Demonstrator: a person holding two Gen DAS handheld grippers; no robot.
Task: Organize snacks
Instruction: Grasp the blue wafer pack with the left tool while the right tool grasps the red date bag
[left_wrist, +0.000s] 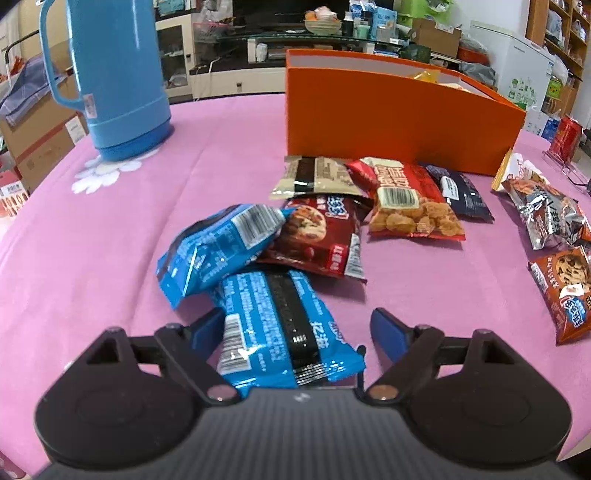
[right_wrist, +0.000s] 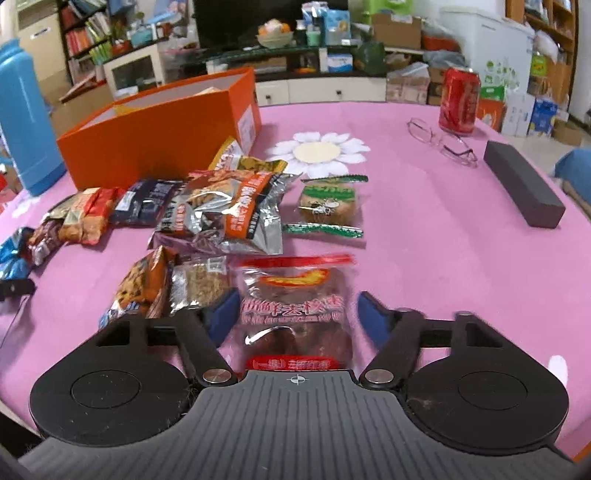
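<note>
Many snack packets lie on the pink tablecloth in front of an open orange box (left_wrist: 388, 118), which also shows in the right wrist view (right_wrist: 155, 136). My left gripper (left_wrist: 295, 328) is open, its fingers on either side of a blue packet (left_wrist: 280, 325). A second blue packet (left_wrist: 218, 247) and a dark red cookie packet (left_wrist: 314, 236) lie just beyond. My right gripper (right_wrist: 295, 314) is open around a clear red-printed packet (right_wrist: 295, 314) lying on the cloth. A silver-orange packet (right_wrist: 229, 214) and a green-edged cake packet (right_wrist: 328, 203) lie further out.
A blue thermos jug (left_wrist: 110, 74) stands at the back left. A red can (right_wrist: 460, 99), glasses (right_wrist: 439, 140) and a dark case (right_wrist: 524, 184) lie to the right. Orange cookie packets (left_wrist: 565, 291) sit near the table's right edge.
</note>
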